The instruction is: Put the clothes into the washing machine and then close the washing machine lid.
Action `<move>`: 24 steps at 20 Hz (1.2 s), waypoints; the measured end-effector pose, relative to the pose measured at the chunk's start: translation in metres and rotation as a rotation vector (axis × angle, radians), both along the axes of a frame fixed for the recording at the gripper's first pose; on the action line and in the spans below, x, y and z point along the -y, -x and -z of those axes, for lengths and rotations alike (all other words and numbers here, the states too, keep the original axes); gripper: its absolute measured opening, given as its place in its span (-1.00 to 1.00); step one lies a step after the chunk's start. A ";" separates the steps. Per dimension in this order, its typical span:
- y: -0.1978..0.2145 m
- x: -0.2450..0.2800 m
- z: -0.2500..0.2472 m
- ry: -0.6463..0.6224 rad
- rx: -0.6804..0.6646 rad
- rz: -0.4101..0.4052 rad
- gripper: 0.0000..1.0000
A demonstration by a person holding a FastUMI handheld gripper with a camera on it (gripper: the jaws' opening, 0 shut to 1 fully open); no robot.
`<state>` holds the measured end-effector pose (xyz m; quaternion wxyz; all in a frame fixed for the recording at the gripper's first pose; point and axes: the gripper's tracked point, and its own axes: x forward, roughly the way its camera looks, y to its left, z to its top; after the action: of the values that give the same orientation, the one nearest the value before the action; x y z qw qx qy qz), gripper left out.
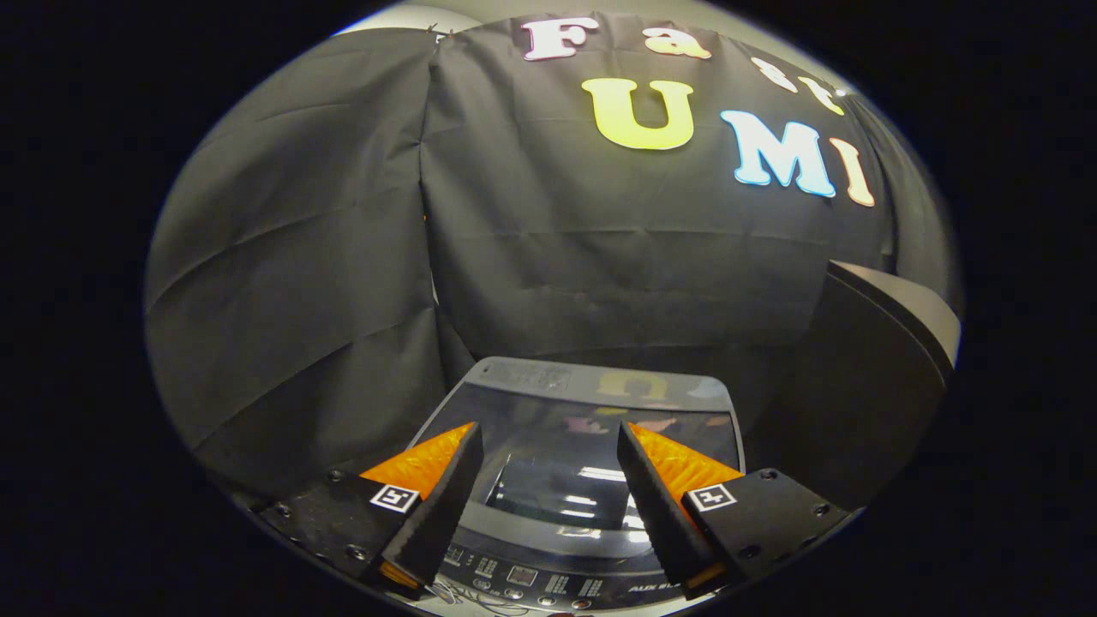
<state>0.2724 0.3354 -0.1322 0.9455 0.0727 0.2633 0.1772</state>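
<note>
The gripper (pixel 548 437) is held above the washing machine (pixel 591 386), looking down and forward over its top. Its two fingers are spread wide apart, with nothing between them; neither finger touches the machine.

The washing machine lid (pixel 557 463) lies flat and closed. It is a dark, glossy panel that reflects overhead lights, visible in the gap between the fingers and extending beyond them toward 12 o'clock. The control panel (pixel 531 578), with small buttons and a display, runs along the machine's near edge at 6 o'clock, below the fingertips.

A dark curved object (pixel 874 368) with a pale rim stands at 3 o'clock, beside the machine. Black cloth (pixel 600 240) hangs behind the machine.
</note>
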 end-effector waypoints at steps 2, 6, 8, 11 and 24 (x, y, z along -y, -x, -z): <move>0.026 0.009 -0.005 -0.007 0.028 0.004 0.96; 0.081 0.036 -0.014 0.014 0.113 -0.053 0.95; 0.112 0.064 -0.021 0.014 0.133 -0.078 0.96; 0.162 0.116 -0.047 0.010 0.232 -0.099 0.96; 0.360 0.373 -0.068 0.072 0.463 -0.055 0.97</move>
<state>-0.0876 -0.0371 -0.0639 0.9774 -0.0109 0.0475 0.2055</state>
